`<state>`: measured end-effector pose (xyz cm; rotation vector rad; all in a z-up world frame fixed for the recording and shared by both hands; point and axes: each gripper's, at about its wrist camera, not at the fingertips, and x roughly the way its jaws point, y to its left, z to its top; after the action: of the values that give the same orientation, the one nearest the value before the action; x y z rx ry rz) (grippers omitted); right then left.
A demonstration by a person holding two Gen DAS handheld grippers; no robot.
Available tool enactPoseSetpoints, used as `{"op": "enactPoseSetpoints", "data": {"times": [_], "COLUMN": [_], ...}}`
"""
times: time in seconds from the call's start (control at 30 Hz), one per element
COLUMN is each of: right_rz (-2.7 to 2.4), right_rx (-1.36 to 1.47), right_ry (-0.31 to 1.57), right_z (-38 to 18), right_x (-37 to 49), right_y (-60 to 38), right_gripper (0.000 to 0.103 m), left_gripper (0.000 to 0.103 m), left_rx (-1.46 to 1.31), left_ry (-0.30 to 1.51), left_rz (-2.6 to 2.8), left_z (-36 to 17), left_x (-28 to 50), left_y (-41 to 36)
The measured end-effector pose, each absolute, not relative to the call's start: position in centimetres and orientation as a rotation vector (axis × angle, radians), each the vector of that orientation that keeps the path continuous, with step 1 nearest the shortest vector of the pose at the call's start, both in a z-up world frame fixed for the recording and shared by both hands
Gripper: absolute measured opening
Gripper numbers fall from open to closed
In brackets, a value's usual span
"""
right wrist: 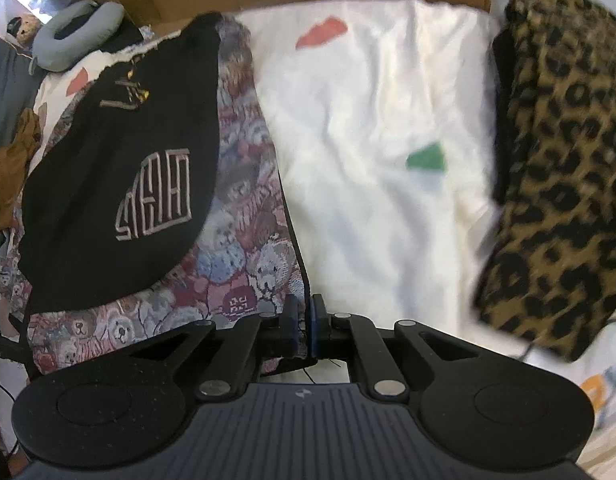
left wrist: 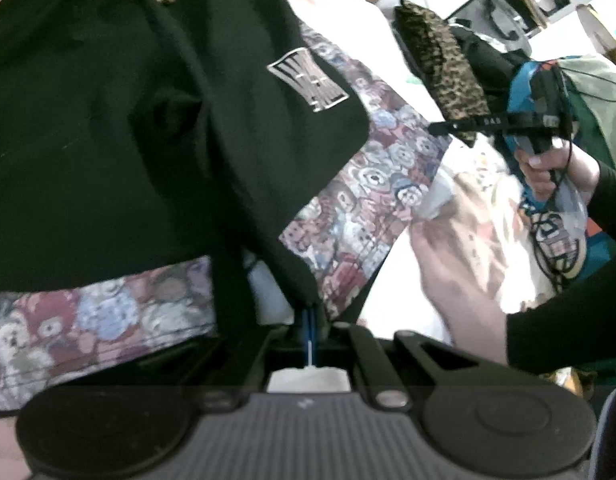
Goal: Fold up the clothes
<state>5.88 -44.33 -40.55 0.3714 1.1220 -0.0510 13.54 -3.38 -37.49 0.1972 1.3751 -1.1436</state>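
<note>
Left gripper (left wrist: 310,312) pinching black garment with pale embroidered logo (left wrist: 148,120). Right gripper (right wrist: 304,320) clamped on teddy-bear-print fabric (right wrist: 244,248) edge; leopard-print cloth (right wrist: 564,168) far right.

A black garment (left wrist: 120,128) with an embroidered patch is pinched by the closed left gripper (left wrist: 310,320) above a teddy-bear-print fabric (left wrist: 368,200).

Our left gripper (left wrist: 310,316) sits at the lower centre of its own view, jaws closed tight. Our right gripper (right wrist: 304,320) also has its jaws drawn together. In the left view's right side, our right hand (left wrist: 548,168) grips its handle, black sleeve (left wrist: 568,332) below.
</note>
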Motion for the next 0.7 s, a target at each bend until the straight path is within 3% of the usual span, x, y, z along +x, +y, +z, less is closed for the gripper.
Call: {"op": "enactPoseSetpoints", "data": {"times": [0.33, 0.7], "right_rz": [-0.118, -0.167], "right_rx": [0.366, 0.284], "right_ry": [1.066, 1.055], "right_z": [-35.6, -34.0], "right_x": [6.5, 6.1], "right_y": [-47.3, -49.1], "right_gripper": [0.003, 0.003], "left_gripper": [0.001, 0.001], "left_rx": [0.132, 0.129], "left_ry": [1.359, 1.329], "left_rz": [-1.228, -1.300], "left_z": [-37.0, -37.2], "left_x": [12.7, 11.8], "left_y": [-5.9, -8.1]}}
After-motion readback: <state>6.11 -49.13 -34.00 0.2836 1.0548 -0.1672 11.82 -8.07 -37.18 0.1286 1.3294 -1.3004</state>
